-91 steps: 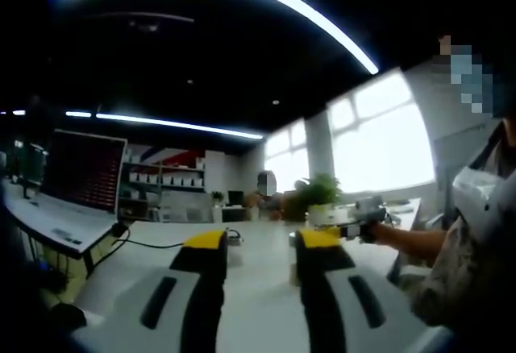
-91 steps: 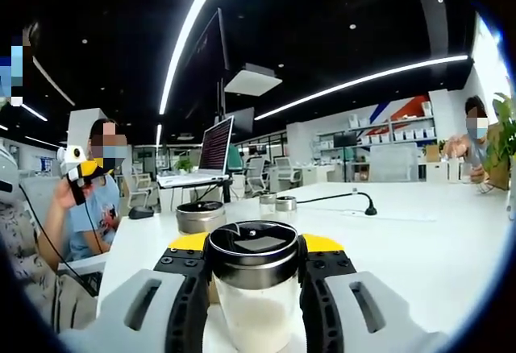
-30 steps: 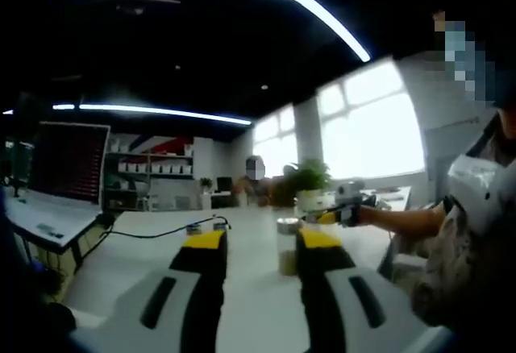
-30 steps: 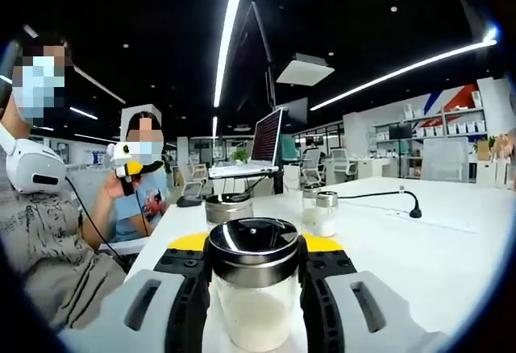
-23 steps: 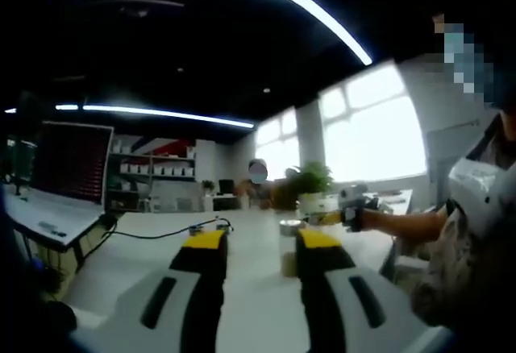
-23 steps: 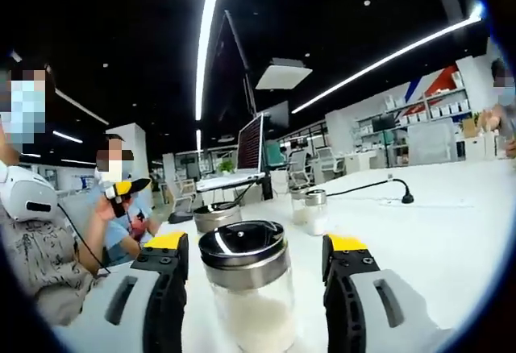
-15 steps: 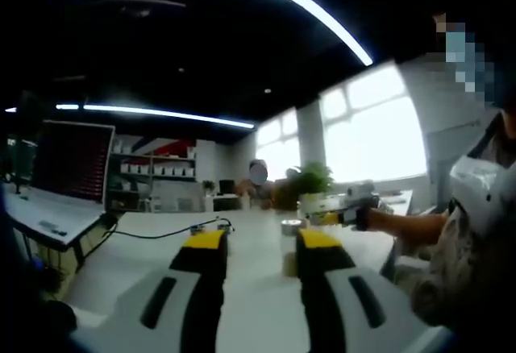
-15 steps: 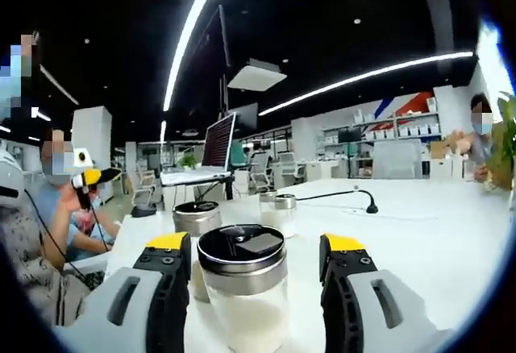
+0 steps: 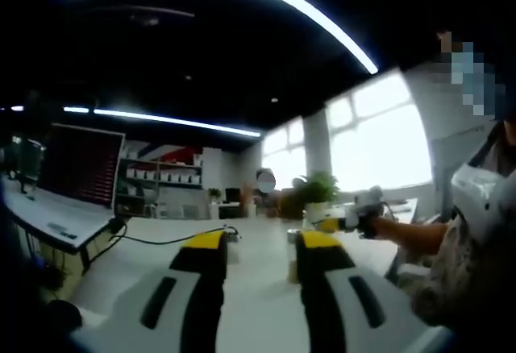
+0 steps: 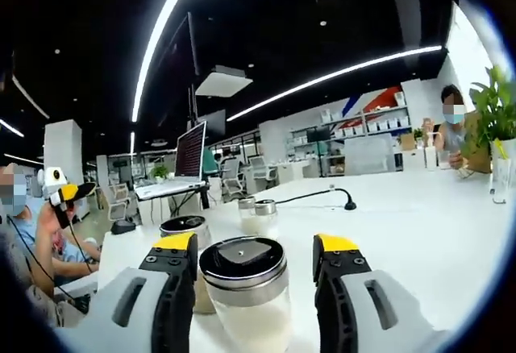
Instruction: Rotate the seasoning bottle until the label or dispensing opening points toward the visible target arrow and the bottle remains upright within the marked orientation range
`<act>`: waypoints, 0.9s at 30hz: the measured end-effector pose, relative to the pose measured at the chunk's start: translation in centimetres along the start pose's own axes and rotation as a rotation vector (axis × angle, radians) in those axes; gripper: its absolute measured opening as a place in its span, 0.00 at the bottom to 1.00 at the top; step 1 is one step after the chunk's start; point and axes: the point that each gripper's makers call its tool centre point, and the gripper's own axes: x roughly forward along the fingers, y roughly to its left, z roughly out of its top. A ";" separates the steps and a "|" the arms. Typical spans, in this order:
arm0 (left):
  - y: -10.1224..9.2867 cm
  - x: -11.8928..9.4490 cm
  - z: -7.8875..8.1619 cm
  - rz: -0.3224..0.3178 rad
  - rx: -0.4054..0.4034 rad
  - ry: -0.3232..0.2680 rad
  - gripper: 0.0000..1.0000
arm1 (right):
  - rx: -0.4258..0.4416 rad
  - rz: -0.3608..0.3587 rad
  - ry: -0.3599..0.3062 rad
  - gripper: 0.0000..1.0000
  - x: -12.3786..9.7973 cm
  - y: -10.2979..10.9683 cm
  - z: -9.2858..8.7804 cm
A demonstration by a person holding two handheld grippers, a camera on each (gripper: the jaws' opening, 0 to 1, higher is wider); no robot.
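Seasoning bottle [image 10: 245, 292] is standing upright on the white tabletop [image 10: 419, 232] between the spread jaws of the right claw [image 10: 256, 258], which is sitting released now after clamping it a second ago. No readable label showing. Another steel-lidded jar [image 10: 184, 236] is crowding it just behind-left, while the tabletop is lying open to the right. Left claw [image 9: 256, 242] is hovering released over the tabletop.

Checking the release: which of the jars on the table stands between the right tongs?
The jar with white powder and a steel lid, closest to the camera. It stands between the open right tongs; the other jars are farther back.
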 end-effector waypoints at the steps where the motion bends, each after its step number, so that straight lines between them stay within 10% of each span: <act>1: 0.1 0.0 0.0 0.002 -0.001 -0.001 0.36 | 0.007 0.005 -0.001 0.53 0.1 0.2 0.0; 27: -0.1 0.0 -0.2 -0.008 -0.004 0.001 0.36 | -0.032 0.144 0.021 0.42 0.1 1.7 -0.4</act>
